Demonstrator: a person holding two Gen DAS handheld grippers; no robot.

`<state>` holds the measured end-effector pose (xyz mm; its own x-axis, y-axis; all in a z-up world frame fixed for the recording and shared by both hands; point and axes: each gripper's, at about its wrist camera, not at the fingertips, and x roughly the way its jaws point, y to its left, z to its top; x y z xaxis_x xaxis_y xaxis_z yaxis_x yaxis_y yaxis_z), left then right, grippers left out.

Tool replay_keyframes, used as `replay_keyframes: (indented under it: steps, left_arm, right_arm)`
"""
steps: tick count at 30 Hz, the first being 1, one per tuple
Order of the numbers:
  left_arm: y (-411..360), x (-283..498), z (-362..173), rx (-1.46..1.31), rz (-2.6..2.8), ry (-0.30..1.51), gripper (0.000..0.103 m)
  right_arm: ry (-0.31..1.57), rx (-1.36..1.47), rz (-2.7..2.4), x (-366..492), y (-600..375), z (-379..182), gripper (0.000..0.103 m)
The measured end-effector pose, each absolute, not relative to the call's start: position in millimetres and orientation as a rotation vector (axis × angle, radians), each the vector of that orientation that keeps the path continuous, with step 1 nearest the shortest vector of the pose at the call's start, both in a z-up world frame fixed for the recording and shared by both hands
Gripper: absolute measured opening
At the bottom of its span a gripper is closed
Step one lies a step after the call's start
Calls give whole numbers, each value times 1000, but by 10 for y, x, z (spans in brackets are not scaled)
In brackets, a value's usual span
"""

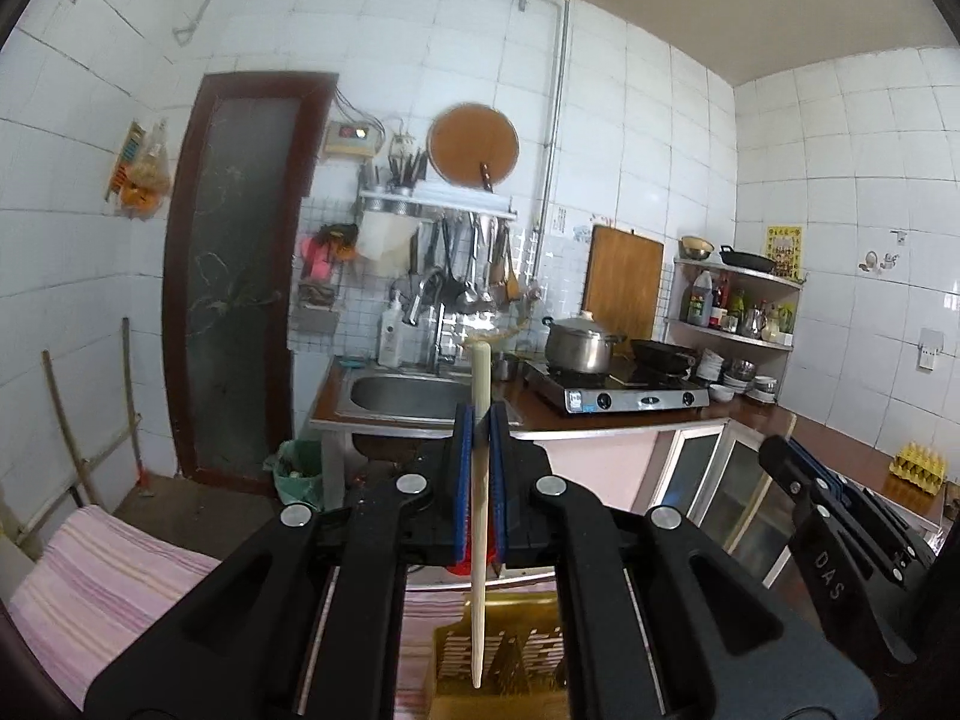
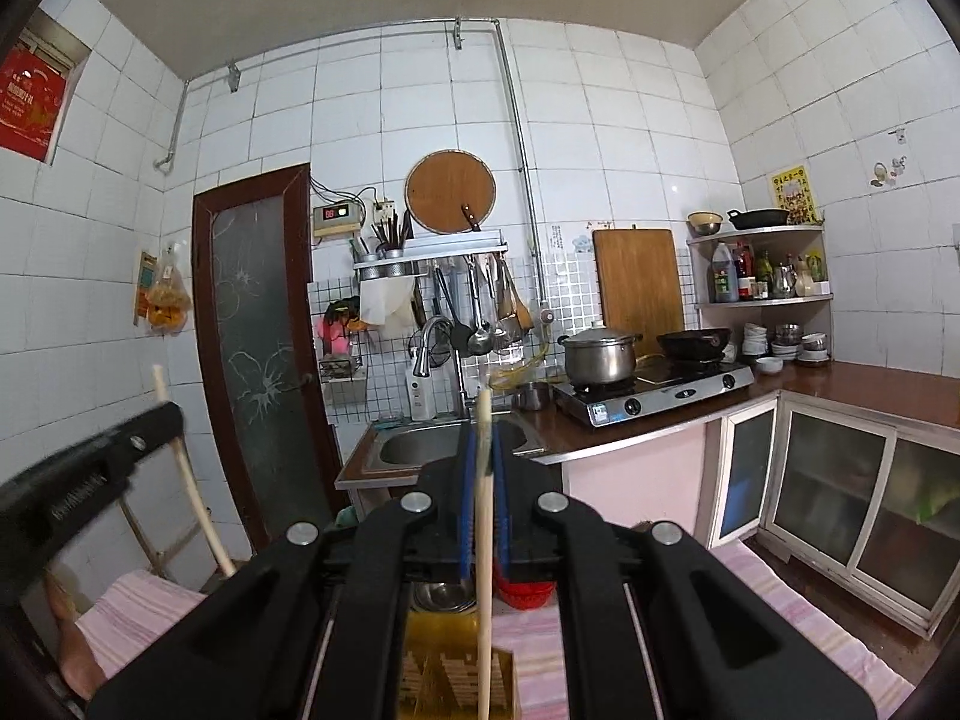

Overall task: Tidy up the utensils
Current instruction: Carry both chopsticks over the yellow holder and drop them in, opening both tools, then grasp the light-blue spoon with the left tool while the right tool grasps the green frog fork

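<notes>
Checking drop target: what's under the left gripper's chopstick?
A yellow slotted basket on striped pink cloth sits below the chopstick tip. The left gripper hides the basket's inside.

White tiled walls (image 2: 630,138); dark frosted-glass door (image 2: 258,324); steel sink (image 1: 402,393); brown countertop (image 2: 852,387); corner shelves (image 2: 762,267)

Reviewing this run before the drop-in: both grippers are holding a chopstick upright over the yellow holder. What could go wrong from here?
1. The left gripper pinches its chopstick near the upper end; the long lower part could swing and miss the yellow holder.
2. The right gripper holds its chopstick the same way; its tip could catch on a slot wall.
3. The grippers sit close together and might collide.
</notes>
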<state>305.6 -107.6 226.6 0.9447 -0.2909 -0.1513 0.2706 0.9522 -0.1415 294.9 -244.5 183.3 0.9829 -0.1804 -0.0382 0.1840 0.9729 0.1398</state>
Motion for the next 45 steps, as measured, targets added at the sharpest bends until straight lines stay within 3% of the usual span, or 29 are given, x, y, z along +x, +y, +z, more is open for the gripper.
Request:
replay_keyframes:
  steps: [9, 14, 15, 16, 17, 18, 20, 22, 29, 37, 45]
  left_arm:
    - [-1348, 3775, 1384, -63, -248, 297, 4]
    - [-1153, 3675, 1368, -77, -223, 319, 7]
    - [-1088, 3616, 1418, -84, -221, 329, 21]
    - [-1017, 3541, 1476, -91, -216, 337, 47]
    - [-966, 3469, 1518, -97, -204, 336, 60]
    - [-884, 3362, 1564, -105, -180, 327, 77]
    - [-754, 3163, 1610, -103, -154, 313, 81]
    - [-617, 2980, 1605, -90, -146, 349, 93]
    - [-258, 2362, 1174, -32, -66, 447, 98]
    - [-48, 2103, 220, -25, -21, 703, 98]
    - [-119, 2023, -411, 11, -9, 855, 98]
  right_arm:
    - [230, 127, -157, 3636, -2542, 1120, 6]
    - [319, 126, -173, 3539, -2633, 1036, 10]
    - [324, 129, -181, 3479, -2653, 1041, 30]
    - [320, 138, -190, 3384, -2688, 1067, 60]
    - [310, 143, -195, 3268, -2713, 1090, 67]
    - [313, 140, -198, 3195, -2723, 1092, 68]
    - [346, 132, -209, 2991, -2725, 1097, 68]
    - [368, 127, -213, 2799, -2707, 1057, 68]
    - [504, 84, -202, 2273, -2473, 489, 68]
    - [696, 84, -159, 2069, -2175, -376, 68]
    - [795, 61, -142, 2134, -1984, -743, 68]
